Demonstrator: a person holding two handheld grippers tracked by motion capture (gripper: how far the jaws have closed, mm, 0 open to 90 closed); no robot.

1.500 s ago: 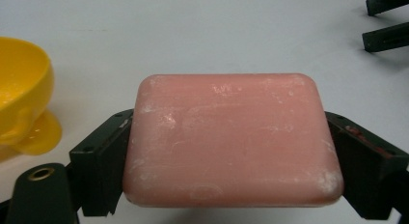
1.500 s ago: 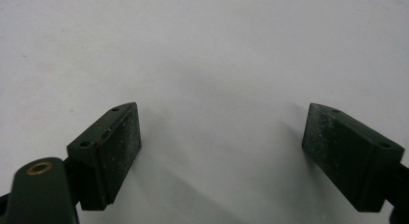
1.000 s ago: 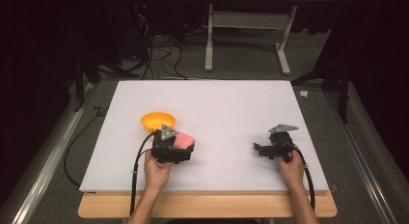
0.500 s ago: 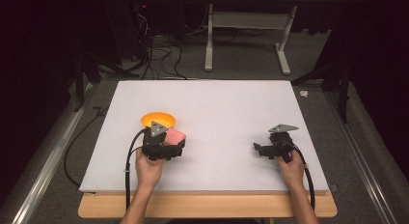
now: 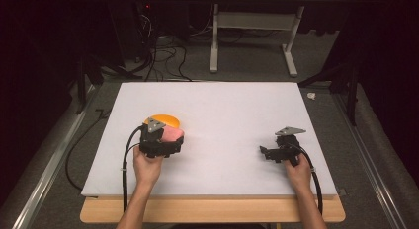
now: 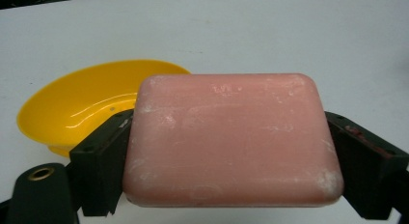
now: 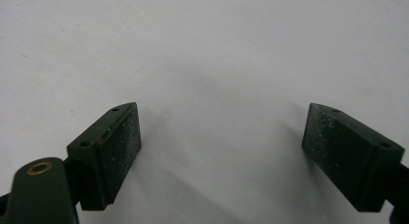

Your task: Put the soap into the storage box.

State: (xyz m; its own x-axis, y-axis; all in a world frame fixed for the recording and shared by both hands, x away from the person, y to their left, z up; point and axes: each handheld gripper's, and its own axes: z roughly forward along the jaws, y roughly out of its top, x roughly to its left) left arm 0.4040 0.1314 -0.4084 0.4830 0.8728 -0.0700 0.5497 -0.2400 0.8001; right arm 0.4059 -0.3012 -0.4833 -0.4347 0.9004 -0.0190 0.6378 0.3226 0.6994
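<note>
A pink bar of soap (image 6: 231, 137) is clamped between the two black jaws of my left gripper (image 5: 165, 137), held just above the white board. Right behind it sits a shallow yellow dish (image 6: 82, 101), which appears in the high view as a yellow dish (image 5: 165, 120) partly hidden by the gripper. The soap (image 5: 173, 133) pokes out past the gripper toward the dish. Over on the right half of the board, my right gripper (image 7: 222, 142) hovers low with its jaws wide apart and only bare white surface between them; in the high view, the right gripper (image 5: 269, 152) points left.
The white board (image 5: 222, 110) covers a wooden table (image 5: 212, 211). Black cables trail from both grippers off the near edge. Beyond the board are a dark floor, tangled wires and a white table frame (image 5: 252, 36).
My left gripper has carried the soap left and forward, from beside the dish to its near edge. The right gripper has stayed put.
</note>
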